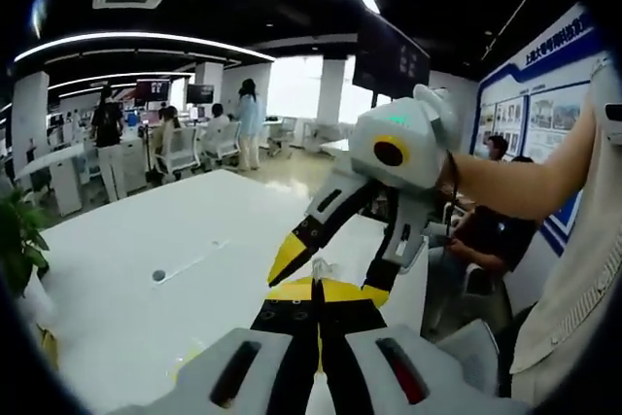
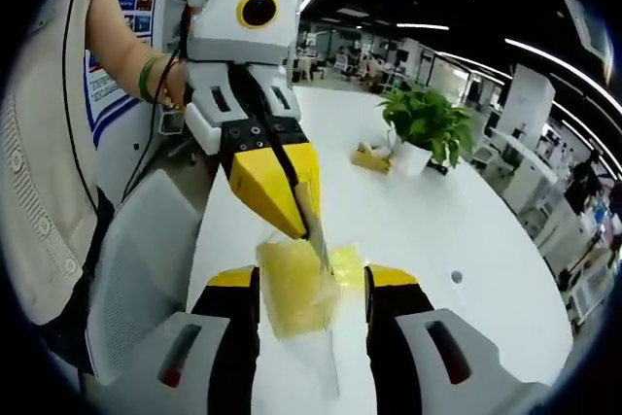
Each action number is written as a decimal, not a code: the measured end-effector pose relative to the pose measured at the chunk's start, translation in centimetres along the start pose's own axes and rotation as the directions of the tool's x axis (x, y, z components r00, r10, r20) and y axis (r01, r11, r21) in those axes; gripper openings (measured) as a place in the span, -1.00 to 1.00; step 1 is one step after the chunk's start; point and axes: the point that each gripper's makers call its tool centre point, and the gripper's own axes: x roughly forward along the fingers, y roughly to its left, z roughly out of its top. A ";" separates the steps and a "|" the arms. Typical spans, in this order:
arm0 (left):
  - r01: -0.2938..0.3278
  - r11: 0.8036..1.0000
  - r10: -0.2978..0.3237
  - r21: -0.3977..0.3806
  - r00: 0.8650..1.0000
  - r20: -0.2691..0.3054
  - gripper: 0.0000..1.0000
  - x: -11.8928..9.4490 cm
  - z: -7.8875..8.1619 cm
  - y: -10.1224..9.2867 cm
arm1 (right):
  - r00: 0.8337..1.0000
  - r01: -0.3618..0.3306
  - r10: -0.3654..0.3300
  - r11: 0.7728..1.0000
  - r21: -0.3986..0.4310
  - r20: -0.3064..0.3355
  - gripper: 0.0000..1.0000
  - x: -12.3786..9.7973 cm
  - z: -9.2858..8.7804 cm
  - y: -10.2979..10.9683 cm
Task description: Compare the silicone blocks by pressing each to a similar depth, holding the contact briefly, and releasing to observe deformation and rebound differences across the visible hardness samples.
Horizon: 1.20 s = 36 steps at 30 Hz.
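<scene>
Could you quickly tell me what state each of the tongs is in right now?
Left tongs: shut on the bagged yellow block, pinching the bag's edge.
Right tongs: open, jaws on either side of the block.

The silicone block [image 2: 296, 289] sits between the right gripper's [image 2: 311, 284] spread jaws, above the white table [image 2: 437, 230]. The left gripper [image 2: 282, 203] comes down onto the block from above, its closed jaws pinching the block's upper edge. Behind the block, farther along the table, stands a potted plant [image 2: 428, 128], with a small object [image 2: 372, 157] just beside the pot. A round hole [image 2: 457, 277] lies in the tabletop right of the block.

In the left gripper view, the right gripper [image 1: 326, 274] reaches in from the right, its jaws apart on either side of the left gripper's [image 1: 316, 289] tips.
</scene>
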 end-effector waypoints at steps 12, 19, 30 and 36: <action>0.002 0.998 -0.004 -0.060 1.000 -0.020 -1.00 3.8 -1.9 0.7 | 0.960 0.278 -0.272 0.902 0.330 -0.065 0.56 -6.7 -8.2 -0.2; -0.003 0.991 0.001 -0.133 1.000 -0.018 -1.00 7.3 -3.0 1.9 | 0.908 0.399 -0.413 0.804 0.441 -0.070 0.53 -9.8 -11.9 1.3; 0.008 0.967 -0.008 -0.256 1.000 0.000 -1.00 13.2 -5.1 2.8 | 0.889 0.406 -0.455 0.723 0.559 -0.058 0.48 -10.8 -14.0 4.5; 0.022 0.951 -0.020 -0.309 1.000 0.008 -1.00 15.8 -7.1 3.9 | 0.886 0.431 -0.446 0.695 0.575 -0.124 0.47 -11.3 -16.6 3.7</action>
